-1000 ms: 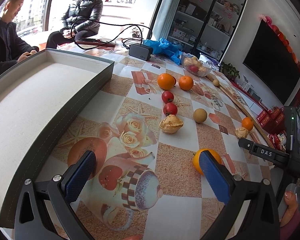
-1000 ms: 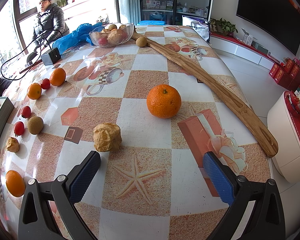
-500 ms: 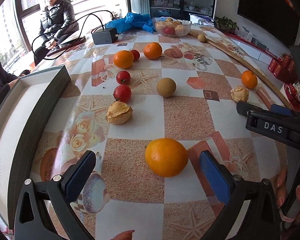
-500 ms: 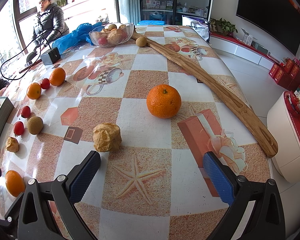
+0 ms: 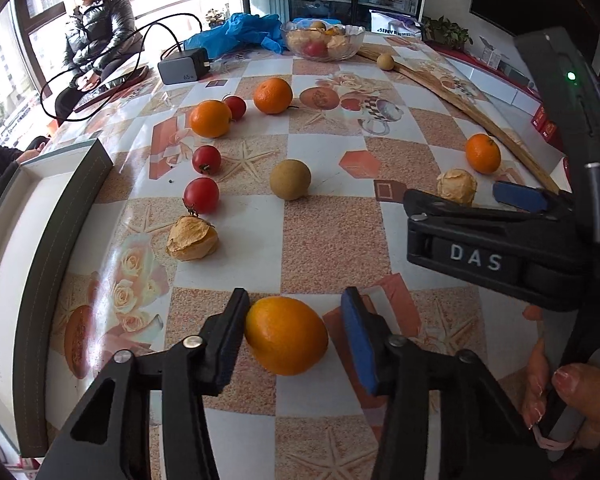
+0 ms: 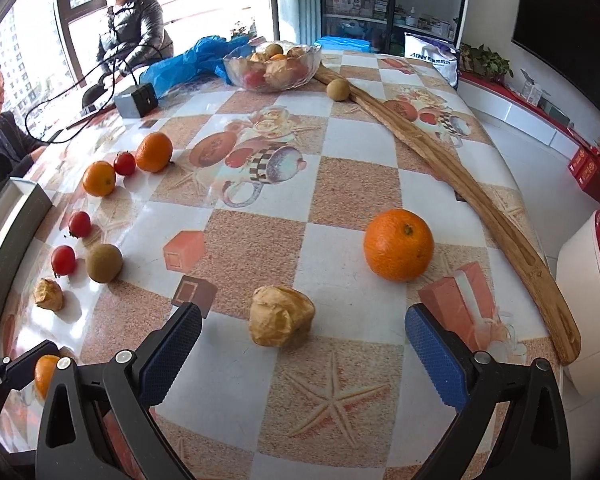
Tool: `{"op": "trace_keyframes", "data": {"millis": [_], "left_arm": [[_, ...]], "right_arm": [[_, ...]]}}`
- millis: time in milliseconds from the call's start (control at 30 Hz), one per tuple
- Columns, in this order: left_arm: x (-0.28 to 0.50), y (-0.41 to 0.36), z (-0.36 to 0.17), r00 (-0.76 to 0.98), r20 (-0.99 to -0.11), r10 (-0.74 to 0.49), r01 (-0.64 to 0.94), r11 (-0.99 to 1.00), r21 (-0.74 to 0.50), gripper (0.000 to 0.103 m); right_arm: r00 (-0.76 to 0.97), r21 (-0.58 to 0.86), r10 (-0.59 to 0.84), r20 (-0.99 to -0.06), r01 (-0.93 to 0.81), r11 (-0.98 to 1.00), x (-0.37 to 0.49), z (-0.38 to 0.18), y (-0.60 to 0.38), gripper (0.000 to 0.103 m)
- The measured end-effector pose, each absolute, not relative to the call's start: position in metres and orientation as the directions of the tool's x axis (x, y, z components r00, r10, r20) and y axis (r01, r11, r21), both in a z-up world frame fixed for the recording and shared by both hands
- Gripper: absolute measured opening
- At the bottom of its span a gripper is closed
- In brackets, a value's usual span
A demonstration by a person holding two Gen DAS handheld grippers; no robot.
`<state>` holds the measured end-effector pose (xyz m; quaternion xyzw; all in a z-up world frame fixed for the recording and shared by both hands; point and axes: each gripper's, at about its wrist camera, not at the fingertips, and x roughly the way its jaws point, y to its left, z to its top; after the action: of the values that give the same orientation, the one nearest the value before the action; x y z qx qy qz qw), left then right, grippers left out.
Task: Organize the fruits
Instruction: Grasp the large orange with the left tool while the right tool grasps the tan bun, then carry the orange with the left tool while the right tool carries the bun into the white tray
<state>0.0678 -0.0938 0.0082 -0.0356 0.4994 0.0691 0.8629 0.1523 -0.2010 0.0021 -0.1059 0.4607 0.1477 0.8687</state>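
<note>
Two blue pads of the left gripper [image 5: 296, 334] have just been closing around the near orange [image 5: 286, 335]: the left-hand finger touches its side, while a sliver of table still shows before the other pad, so nothing is pinched yet. Firm, round and smooth-skinned, this orange will likely roll or squirt out unless the pads meet it across its widest middle. Right of the orange, the right gripper [image 6: 304, 350] stands spread wide around a papery husked fruit [image 6: 281, 315], touching nothing; that one looks light and crushable. Left of the orange lies the grey tray [image 5: 66, 216].
</note>
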Motion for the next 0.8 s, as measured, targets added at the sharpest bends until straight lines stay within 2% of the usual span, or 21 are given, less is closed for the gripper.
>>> {"op": "trace_keyframes", "data": {"millis": [33, 67, 100, 133, 267, 533, 667, 800], "left_arm": [[0.067, -0.094, 0.008, 0.490, -0.868, 0.079, -0.154, 0.988, 0.003, 0.039], [0.067, -0.093, 0.008, 0.494, -0.866, 0.082, -0.158, 0.987, 0.003, 0.039], [0.065, -0.092, 0.008, 0.498, -0.863, 0.085, -0.161, 0.987, 0.004, 0.039], [0.064, -0.091, 0.008, 0.497, -0.863, 0.085, -0.162, 0.987, 0.004, 0.039], [0.054, -0.085, 0.016, 0.495, -0.868, 0.050, -0.160, 0.986, -0.034, 0.039], [0.034, -0.066, 0.041, 0.528, -0.848, 0.041, -0.147, 0.988, -0.044, 0.039], [0.019, -0.030, 0.056, 0.537, -0.843, 0.028, -0.184, 0.979, -0.084, 0.039], [0.003, 0.028, 0.068, 0.535, -0.840, 0.089, -0.284, 0.956, -0.079, 0.039]], "right_arm": [[0.533, -0.042, 0.172, -0.828, -0.365, 0.930, 0.149, 0.004, -0.200, 0.089], [0.538, -0.049, 0.169, -0.826, -0.366, 0.929, 0.147, 0.006, -0.198, 0.073], [0.540, -0.050, 0.168, -0.824, -0.366, 0.929, 0.145, 0.009, -0.198, 0.042], [0.535, -0.049, 0.164, -0.829, -0.360, 0.932, 0.144, 0.011, -0.198, 0.024], [0.470, 0.073, 0.250, -0.847, -0.363, 0.929, 0.149, 0.016, -0.208, 0.026], [0.404, 0.123, 0.314, -0.859, -0.432, 0.893, 0.134, 0.036, -0.196, 0.026], [0.350, 0.151, 0.369, -0.861, -0.517, 0.843, 0.121, 0.051, -0.163, 0.026], [0.254, 0.218, 0.451, -0.855, -0.614, 0.759, 0.110, 0.067, -0.105, 0.027]]}}
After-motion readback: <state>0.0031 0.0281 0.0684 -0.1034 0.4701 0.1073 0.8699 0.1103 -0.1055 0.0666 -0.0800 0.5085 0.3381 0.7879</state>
